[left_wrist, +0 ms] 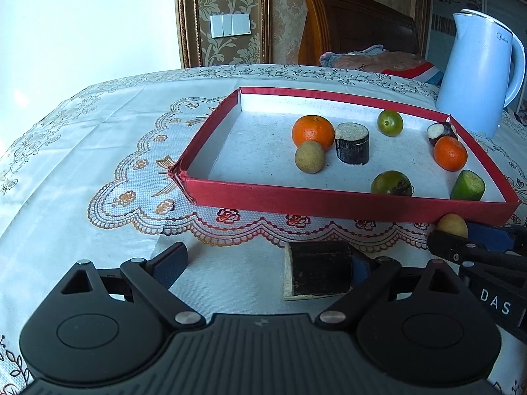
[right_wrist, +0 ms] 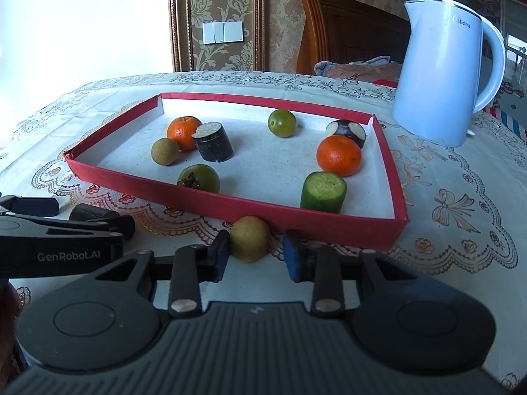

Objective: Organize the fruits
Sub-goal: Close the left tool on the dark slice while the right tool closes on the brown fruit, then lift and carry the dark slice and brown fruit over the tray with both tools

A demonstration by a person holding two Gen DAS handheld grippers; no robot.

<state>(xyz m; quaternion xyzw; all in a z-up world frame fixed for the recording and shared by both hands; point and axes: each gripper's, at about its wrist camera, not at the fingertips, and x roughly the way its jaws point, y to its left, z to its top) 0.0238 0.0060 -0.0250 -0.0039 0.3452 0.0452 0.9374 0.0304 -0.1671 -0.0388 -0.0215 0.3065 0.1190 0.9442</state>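
1 yellow-brown fruit [right_wrist: 249, 238], lower centre against the red tray [right_wrist: 316, 222], is being bracketed by the part-open right gripper [right_wrist: 256, 248], with 1 pad touching. Squeezed off-centre, it could be squirted away. The left gripper [left_wrist: 268, 260] is being held wide open and empty.

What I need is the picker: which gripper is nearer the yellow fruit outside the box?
Right. The right gripper has the yellow fruit between its fingers; the left gripper sits off to its left.
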